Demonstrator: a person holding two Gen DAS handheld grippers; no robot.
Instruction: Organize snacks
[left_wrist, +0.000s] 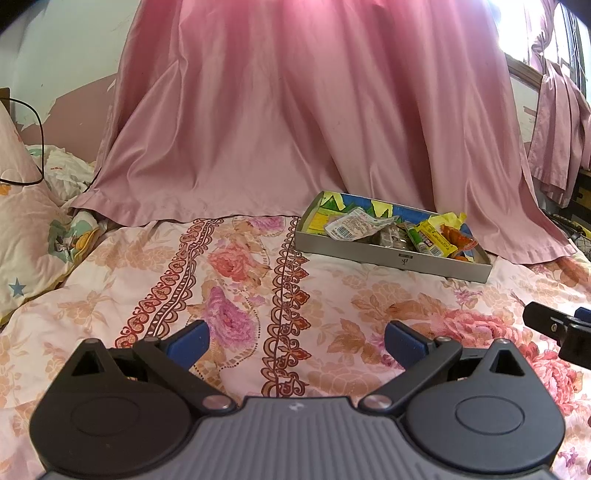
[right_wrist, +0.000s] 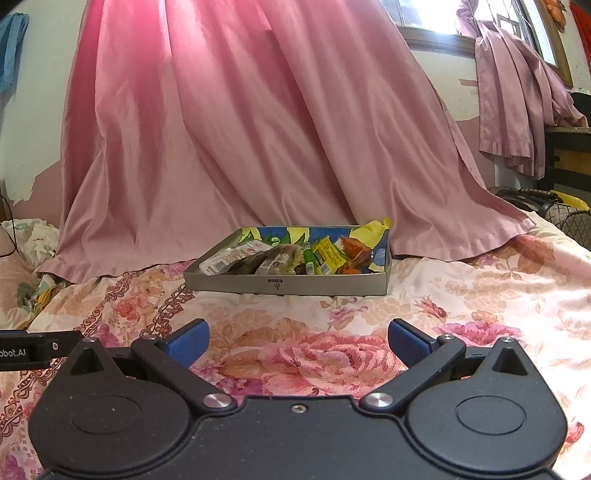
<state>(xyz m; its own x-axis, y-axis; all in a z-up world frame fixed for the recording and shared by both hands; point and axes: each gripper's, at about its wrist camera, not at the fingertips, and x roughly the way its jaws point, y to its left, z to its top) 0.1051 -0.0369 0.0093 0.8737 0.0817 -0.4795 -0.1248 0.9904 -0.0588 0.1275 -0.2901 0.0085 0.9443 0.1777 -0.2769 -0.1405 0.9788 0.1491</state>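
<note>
A shallow grey cardboard box (left_wrist: 373, 254) (right_wrist: 236, 284) lies on the floral bedspread, in front of a pink curtain. Several snack packets fill it: a white crinkled wrapper (left_wrist: 354, 224) (right_wrist: 221, 263), a yellow packet (left_wrist: 436, 238) (right_wrist: 327, 255), an orange packet (left_wrist: 460, 242) (right_wrist: 352, 251) and a green tube (right_wrist: 307, 256). My left gripper (left_wrist: 297, 343) is open over the bedspread, well short of the box and to its left, with nothing between its blue pads. My right gripper (right_wrist: 298, 341) is open too, straight in front of the box, holding nothing.
The pink curtain (left_wrist: 295, 110) (right_wrist: 240, 129) drapes onto the bed behind the box. A pillow (left_wrist: 26, 229) and a black cable (left_wrist: 38, 147) lie at the left. A woven basket (right_wrist: 569, 218) sits at the right edge of the bed. A bright window (right_wrist: 436, 18) is above.
</note>
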